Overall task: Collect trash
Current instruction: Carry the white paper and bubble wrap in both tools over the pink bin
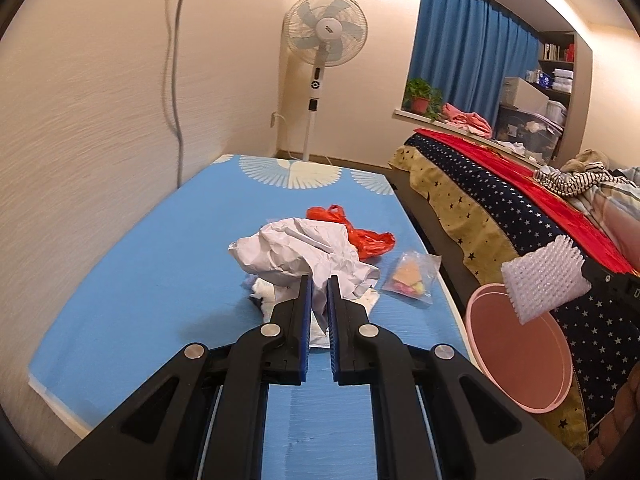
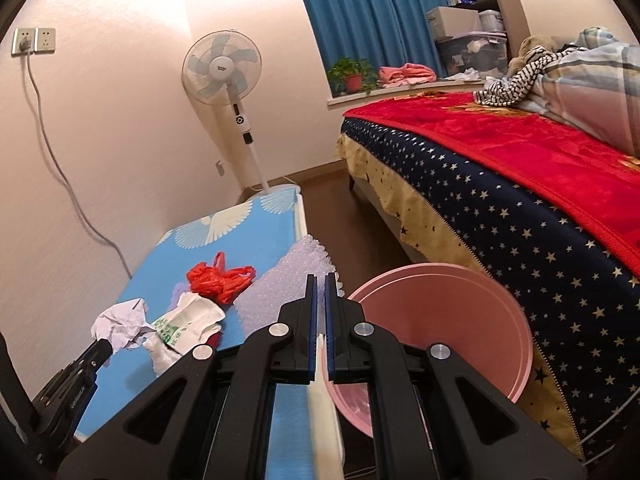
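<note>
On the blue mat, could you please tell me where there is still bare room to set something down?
The blue mat is bare along the wall side, left of the crumpled white paper, and at the far end beyond the red plastic bag, up to the white fan pattern. It is crowded mid-mat: paper, bag and a clear packet cluster toward the edge by the pink basin.
</note>
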Demonstrator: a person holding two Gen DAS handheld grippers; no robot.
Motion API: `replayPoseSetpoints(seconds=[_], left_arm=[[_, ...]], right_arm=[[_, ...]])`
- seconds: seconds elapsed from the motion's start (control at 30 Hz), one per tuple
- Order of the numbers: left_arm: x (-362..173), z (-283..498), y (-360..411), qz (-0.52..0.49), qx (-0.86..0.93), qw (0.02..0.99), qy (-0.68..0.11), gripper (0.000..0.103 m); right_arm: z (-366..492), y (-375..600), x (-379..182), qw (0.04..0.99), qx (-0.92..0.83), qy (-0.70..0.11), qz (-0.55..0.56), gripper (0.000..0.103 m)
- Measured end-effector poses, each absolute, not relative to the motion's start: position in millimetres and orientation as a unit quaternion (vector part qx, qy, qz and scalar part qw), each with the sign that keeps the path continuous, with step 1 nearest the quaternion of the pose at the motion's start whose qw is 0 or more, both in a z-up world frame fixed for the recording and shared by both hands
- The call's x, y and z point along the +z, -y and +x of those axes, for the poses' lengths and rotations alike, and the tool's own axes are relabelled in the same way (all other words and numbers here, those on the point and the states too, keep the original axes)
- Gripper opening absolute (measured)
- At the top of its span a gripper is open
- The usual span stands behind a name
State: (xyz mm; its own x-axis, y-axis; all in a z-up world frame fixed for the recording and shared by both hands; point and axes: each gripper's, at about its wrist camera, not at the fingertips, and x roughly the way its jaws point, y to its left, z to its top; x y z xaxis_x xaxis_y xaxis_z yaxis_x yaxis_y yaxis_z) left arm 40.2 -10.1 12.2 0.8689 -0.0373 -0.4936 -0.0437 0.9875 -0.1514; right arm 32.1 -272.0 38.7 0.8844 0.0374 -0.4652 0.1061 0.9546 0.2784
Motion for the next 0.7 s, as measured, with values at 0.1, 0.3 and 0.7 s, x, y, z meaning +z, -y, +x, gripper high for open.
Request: replayPoseSetpoints(seconds=[0.1, 0.3, 0.7], left_arm=[[11, 41, 13, -0.078, -0.004, 0.964, -0.256, 0.008], [10, 44, 24, -0.070, -0.022, 0.965, -0.252, 0.008], [6, 49, 45, -0.062, -0.054, 0.964, -0.253, 0.008]], right_arm=[[32, 276, 39, 0.959, -0.022, -0.238, 0.150, 0.004], [35, 279, 38, 0.959, -0.032, -0.239, 0.150, 0.004], [38, 284, 37, 0.961, -0.060, -0.235, 0.136, 0.004]])
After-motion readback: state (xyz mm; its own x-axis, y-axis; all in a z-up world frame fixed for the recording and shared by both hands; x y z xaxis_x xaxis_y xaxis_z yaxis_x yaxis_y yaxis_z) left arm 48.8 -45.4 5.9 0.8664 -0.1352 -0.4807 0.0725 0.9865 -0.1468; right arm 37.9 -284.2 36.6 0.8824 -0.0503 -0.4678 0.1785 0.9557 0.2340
